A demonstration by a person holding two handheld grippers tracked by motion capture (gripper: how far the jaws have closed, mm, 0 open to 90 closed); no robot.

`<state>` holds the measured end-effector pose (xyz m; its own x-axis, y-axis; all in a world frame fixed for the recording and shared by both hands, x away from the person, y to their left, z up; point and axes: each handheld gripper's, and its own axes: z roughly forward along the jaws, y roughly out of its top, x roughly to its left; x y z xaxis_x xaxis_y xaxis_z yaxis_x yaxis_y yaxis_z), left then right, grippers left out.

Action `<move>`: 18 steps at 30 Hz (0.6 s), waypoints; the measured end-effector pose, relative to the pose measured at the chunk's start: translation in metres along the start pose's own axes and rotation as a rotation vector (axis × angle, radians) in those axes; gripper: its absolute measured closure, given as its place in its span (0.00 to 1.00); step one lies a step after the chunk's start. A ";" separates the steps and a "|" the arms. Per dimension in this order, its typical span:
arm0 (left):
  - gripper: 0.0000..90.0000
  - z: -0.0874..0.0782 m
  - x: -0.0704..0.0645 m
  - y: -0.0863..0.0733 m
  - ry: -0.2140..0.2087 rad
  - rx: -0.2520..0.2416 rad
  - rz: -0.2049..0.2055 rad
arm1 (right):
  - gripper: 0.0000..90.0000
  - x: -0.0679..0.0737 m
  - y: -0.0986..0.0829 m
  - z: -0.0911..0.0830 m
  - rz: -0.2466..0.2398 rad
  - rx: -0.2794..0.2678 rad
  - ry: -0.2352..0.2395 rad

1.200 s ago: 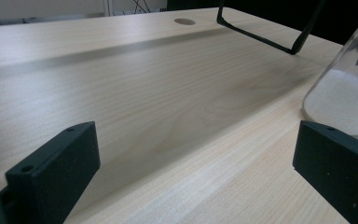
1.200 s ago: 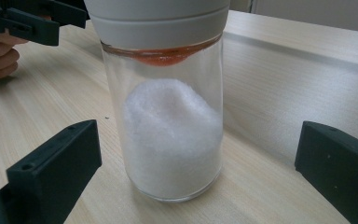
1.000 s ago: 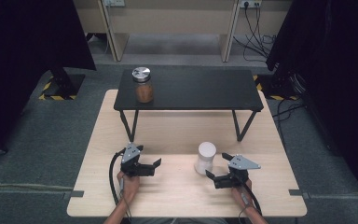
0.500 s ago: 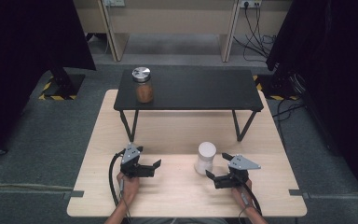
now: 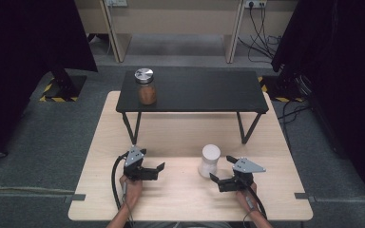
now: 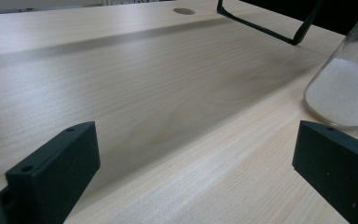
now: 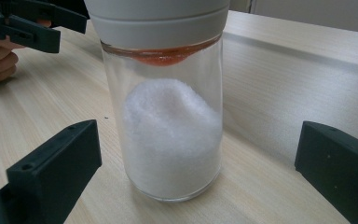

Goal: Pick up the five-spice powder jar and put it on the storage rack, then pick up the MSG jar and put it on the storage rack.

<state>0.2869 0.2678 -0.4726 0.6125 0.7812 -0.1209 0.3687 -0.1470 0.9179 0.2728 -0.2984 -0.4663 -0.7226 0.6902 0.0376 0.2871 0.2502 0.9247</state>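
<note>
Right hand-held gripper (image 5: 220, 180), jaws spread, faces white-lidded jar (image 5: 209, 160); brown jar (image 5: 145, 86) far off.

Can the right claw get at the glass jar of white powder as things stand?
Probably yes. The right claw is open beside the jar of white powder, which stands upright between its jaws in the right gripper view, bare table between them.

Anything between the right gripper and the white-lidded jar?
Nothing visible. The right gripper has its jaws open and facing the white-lidded jar, which stands upright straight ahead with bare light wood table around it.
</note>
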 end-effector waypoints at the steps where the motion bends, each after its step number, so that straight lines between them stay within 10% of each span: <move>1: 0.00 0.000 0.000 0.000 0.000 -0.001 0.000 | 0.01 0.000 0.000 0.000 0.001 0.000 0.000; 18: 0.00 0.001 -0.001 0.000 0.001 0.002 0.006 | 0.01 -0.001 0.000 0.000 0.004 -0.002 0.000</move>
<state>0.2869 0.2668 -0.4723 0.6139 0.7810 -0.1147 0.3660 -0.1530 0.9179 0.2731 -0.2989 -0.4666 -0.7218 0.6909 0.0414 0.2885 0.2460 0.9254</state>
